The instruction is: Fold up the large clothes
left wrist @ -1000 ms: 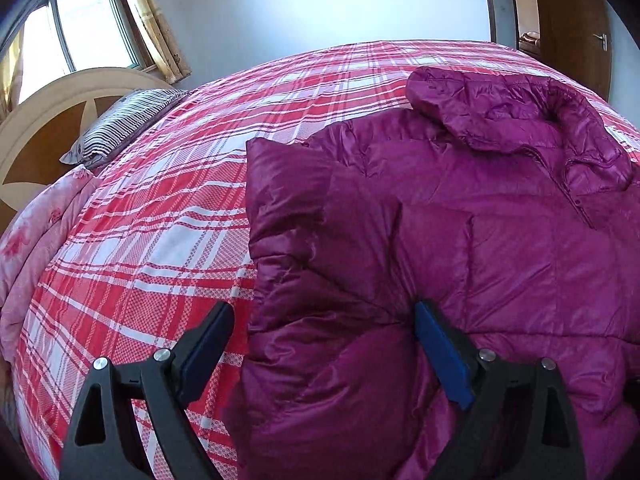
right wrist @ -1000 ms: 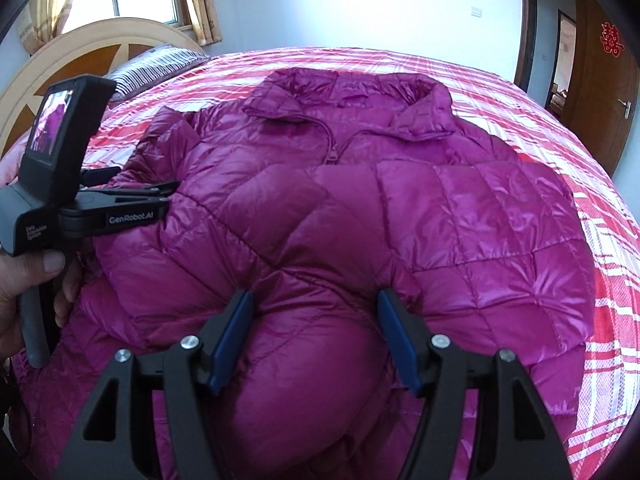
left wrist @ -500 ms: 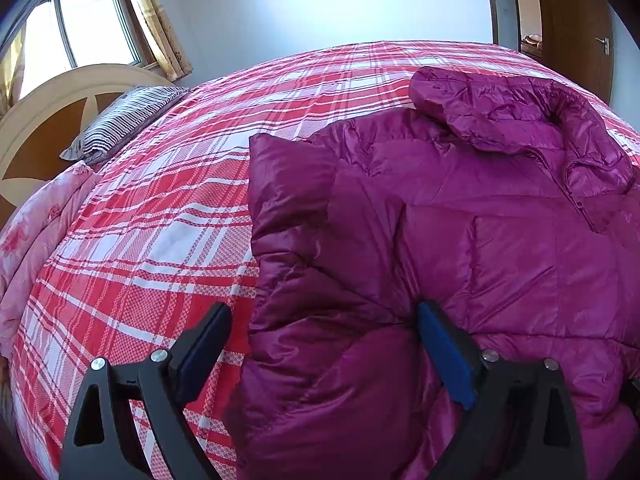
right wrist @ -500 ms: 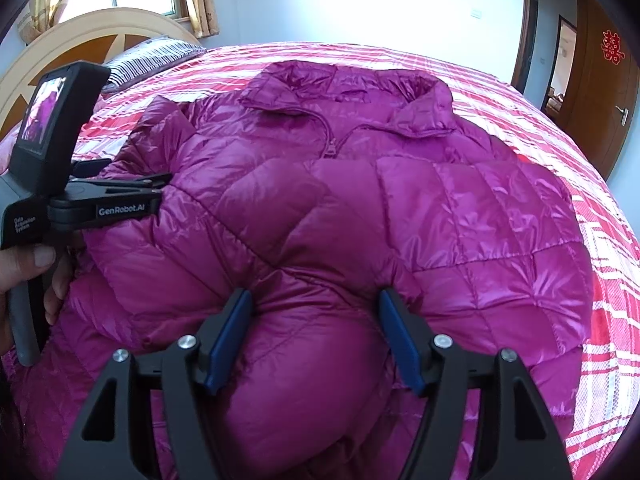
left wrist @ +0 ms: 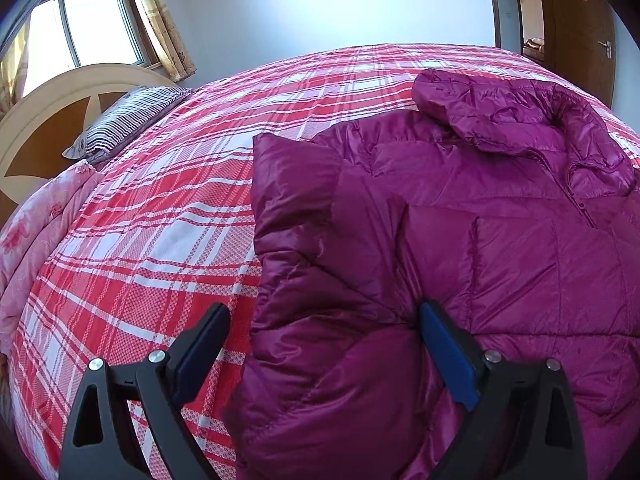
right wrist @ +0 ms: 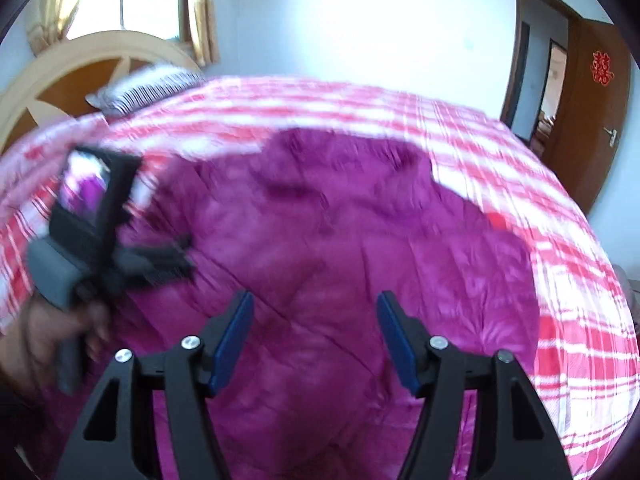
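The magenta puffer jacket [left wrist: 460,240] lies front up on the bed, its collar [left wrist: 516,120] toward the far side and the zip running down from it. One padded sleeve is folded in over the body, so that a thick roll of quilted fabric bulges toward me along the near edge.

My left claw [left wrist: 324,344] sits low at that edge with its jaws spread wide. The blue pad of one finger [left wrist: 448,360] presses into the side of the folded sleeve, while the other finger [left wrist: 200,344] stands clear over the bedspread, touching no fabric. So the roll lies between my fingers, but I do not squeeze it.

My right claw [right wrist: 316,340] hovers above the jacket's middle, jaws apart and nothing between them; that view is smeared with motion blur. In it I see my left hand [right wrist: 52,336] wrapped round the handle of the left tool, at the jacket's side.

Under it all is the red and white plaid bedspread [left wrist: 160,220]. A striped pillow [left wrist: 128,120] rests against the curved wooden headboard [left wrist: 48,120], with a window [left wrist: 92,28] behind and a brown door [left wrist: 576,32] on the opposite side.
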A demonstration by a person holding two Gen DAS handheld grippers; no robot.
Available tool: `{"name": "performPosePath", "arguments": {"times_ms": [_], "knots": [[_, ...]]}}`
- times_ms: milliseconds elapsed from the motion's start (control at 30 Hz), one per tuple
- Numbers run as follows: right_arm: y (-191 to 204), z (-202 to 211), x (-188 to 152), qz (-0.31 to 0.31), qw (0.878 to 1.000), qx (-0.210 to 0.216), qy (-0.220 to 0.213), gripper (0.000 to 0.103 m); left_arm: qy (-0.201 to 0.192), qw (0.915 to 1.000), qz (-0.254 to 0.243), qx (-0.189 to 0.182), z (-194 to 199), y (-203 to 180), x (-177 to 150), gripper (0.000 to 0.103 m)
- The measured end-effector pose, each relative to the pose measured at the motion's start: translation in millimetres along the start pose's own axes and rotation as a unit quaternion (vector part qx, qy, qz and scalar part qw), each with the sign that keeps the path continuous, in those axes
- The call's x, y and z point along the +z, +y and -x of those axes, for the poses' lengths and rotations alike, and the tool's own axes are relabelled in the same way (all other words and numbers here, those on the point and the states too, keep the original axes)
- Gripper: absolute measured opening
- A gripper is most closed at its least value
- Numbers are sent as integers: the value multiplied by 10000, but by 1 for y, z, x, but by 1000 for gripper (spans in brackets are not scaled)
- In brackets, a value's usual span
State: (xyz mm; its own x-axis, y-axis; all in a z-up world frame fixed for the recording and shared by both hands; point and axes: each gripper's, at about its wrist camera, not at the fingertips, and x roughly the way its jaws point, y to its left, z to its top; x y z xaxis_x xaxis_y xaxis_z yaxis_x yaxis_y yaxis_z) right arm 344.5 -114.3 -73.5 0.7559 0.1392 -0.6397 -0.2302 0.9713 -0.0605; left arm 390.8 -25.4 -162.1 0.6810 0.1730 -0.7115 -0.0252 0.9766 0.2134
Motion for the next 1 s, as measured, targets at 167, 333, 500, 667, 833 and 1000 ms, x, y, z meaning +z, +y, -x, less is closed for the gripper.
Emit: {"name": "performPosePath", "arguments": {"times_ms": [167,333,500,667,833,1000], "knots": [[21,-37,3,205,9990,197,344,45,-13,10000,10,-1,1,-1,-1,96],[21,-72,-9,132,9968,316,727,45,-18,10000,2,8,2,-1,-1,96],[17,-80,-17,78,9964,408,743,45,-15,10000,-59,65,3,-3,-1,96],[17,-78,-19,97,9967,385,707,45,-53,9999,-109,116,9,-5,0,96],[18,-82,-18,95,9970,384,666,45,-406,9989,223,63,28,11,14,95],[18,-81,-20,108,9973,374,622,46,-78,9968,571,557,2,31,30,95]]}}
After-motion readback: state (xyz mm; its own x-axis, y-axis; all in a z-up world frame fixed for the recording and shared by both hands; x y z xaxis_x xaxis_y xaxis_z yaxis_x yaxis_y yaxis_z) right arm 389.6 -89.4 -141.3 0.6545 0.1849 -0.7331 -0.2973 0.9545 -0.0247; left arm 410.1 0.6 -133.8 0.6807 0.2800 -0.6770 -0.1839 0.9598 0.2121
